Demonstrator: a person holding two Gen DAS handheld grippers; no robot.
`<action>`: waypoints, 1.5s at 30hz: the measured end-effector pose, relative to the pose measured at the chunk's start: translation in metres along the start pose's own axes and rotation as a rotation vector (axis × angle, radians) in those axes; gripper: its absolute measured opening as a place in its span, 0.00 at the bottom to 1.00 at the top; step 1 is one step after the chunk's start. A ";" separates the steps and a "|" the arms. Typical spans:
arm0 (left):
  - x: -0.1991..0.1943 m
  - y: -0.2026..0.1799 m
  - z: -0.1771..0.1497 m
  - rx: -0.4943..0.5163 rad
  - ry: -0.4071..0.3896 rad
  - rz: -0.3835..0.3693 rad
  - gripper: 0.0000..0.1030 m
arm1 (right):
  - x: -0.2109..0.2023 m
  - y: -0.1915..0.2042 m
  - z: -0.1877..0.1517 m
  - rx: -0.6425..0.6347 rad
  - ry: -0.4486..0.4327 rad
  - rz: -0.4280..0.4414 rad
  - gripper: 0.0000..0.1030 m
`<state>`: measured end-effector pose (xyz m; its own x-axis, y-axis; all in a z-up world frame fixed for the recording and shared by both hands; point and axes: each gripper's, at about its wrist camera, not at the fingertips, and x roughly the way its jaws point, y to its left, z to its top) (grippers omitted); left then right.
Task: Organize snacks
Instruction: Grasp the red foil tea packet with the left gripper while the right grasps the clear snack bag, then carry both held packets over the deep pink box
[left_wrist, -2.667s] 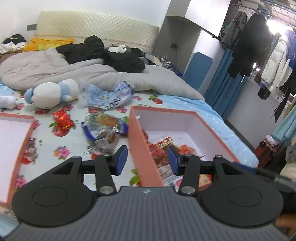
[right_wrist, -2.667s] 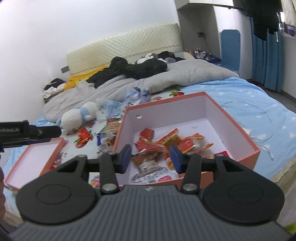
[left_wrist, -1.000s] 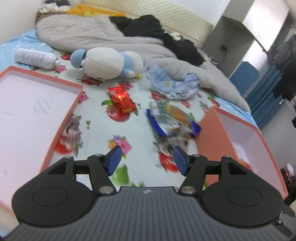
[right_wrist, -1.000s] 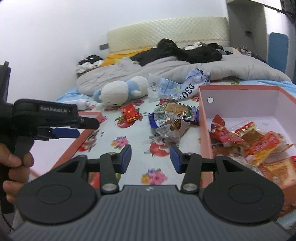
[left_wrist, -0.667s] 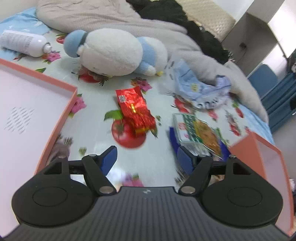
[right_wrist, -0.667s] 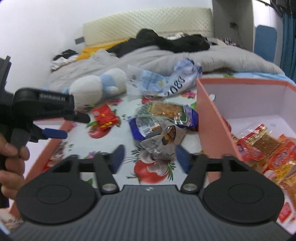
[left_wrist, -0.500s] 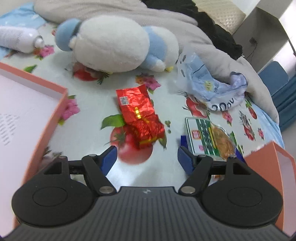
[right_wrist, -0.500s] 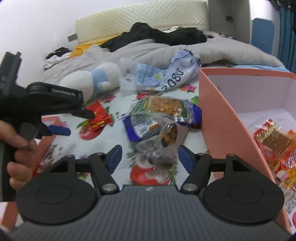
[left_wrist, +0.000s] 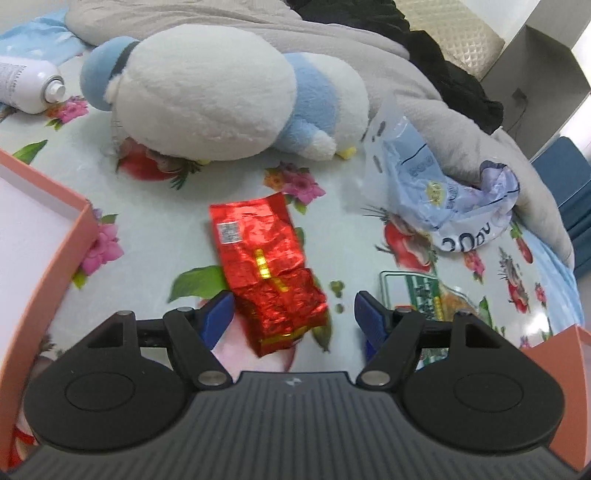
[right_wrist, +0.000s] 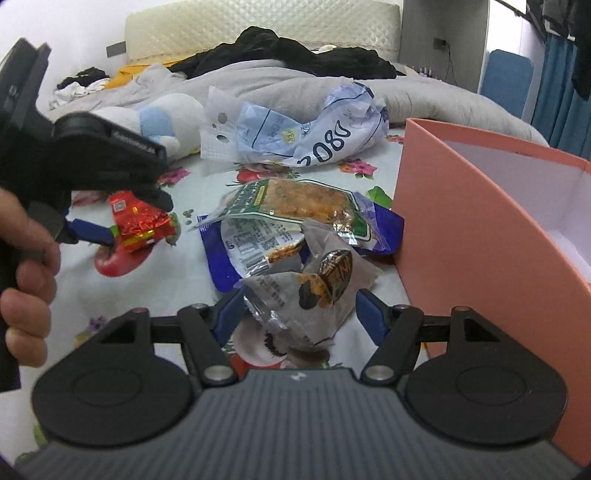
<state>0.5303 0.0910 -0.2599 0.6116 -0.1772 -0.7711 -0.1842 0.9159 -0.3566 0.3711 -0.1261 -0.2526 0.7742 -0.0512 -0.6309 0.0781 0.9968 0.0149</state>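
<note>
The left hand-held gripper (left_wrist: 291, 314) is open around the near end of the red foil packet (left_wrist: 264, 267) on the bed. The right hand-held gripper (right_wrist: 297, 308) stands open around a grey crinkly pouch (right_wrist: 306, 295). Both look light and slippery; grip across the middle.

I see a white and blue plush toy (left_wrist: 229, 92) lying on the floral bedsheet (left_wrist: 155, 206), a white spray can (left_wrist: 26, 86) left of it, and a grey duvet (left_wrist: 424, 92) heaped behind with black clothes (right_wrist: 288, 51) on top.
</note>
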 end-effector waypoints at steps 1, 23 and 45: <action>0.001 -0.003 0.000 0.014 -0.004 0.009 0.74 | 0.001 -0.002 0.001 0.024 0.007 0.003 0.67; -0.019 -0.019 -0.027 0.187 -0.025 0.060 0.55 | -0.001 -0.021 -0.004 0.063 0.046 0.061 0.51; -0.158 0.003 -0.169 0.222 0.020 0.017 0.55 | -0.117 -0.041 -0.064 0.005 0.124 0.235 0.45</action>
<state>0.3028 0.0606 -0.2279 0.5943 -0.1660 -0.7869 -0.0194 0.9752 -0.2204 0.2376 -0.1572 -0.2288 0.6889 0.1902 -0.6995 -0.0921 0.9801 0.1759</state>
